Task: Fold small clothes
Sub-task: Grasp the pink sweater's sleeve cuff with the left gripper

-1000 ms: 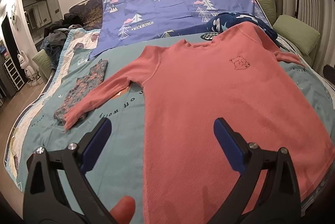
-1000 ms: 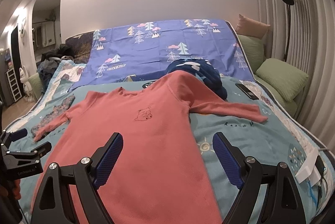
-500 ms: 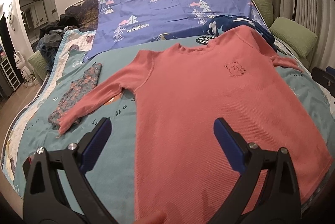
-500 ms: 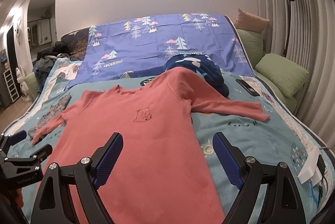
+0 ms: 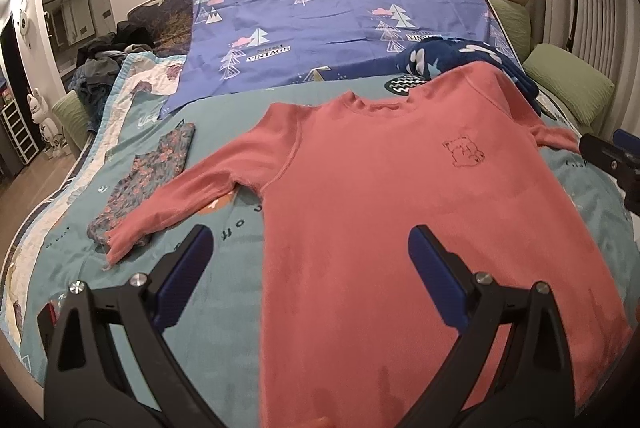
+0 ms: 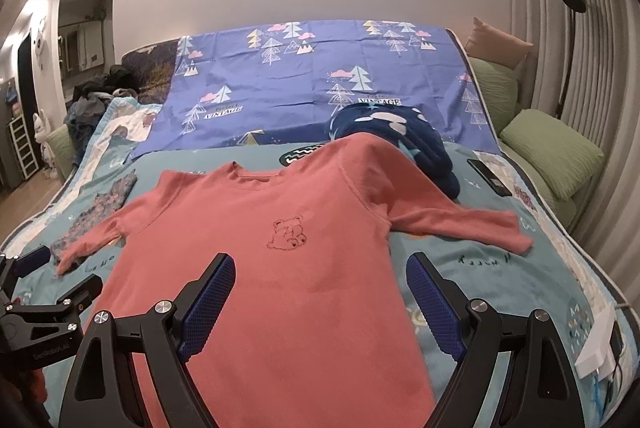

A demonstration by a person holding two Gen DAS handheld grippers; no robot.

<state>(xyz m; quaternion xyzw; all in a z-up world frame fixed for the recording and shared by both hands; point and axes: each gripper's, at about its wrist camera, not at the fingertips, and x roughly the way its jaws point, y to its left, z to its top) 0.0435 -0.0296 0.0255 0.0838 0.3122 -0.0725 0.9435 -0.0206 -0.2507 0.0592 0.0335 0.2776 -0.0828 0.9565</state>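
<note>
A salmon long-sleeved shirt (image 5: 420,211) (image 6: 280,268) with a small bear outline on the chest lies flat, front up, on a teal bedspread (image 5: 224,308), sleeves spread to both sides. My left gripper (image 5: 308,280) hovers open above the shirt's left side near the hem, nothing between its blue pads. My right gripper (image 6: 320,304) hangs open over the lower right part of the shirt. The left gripper (image 6: 44,268) also shows at the left edge of the right wrist view. The shirt's right shoulder rests on a dark blue bundle (image 6: 396,131).
A folded floral garment (image 5: 148,179) lies under the left sleeve's cuff. A purple tree-print sheet (image 5: 328,23) covers the far half of the bed. Green pillows (image 6: 552,151) line the right side. A dark phone (image 6: 490,177) and a white charger (image 6: 596,344) lie at right. Clothes pile (image 5: 104,59) far left.
Both grippers have drawn back and risen a little, so the shirt sits farther off and more centred. A fingertip at the bottom of the left wrist view has dropped out of sight.
</note>
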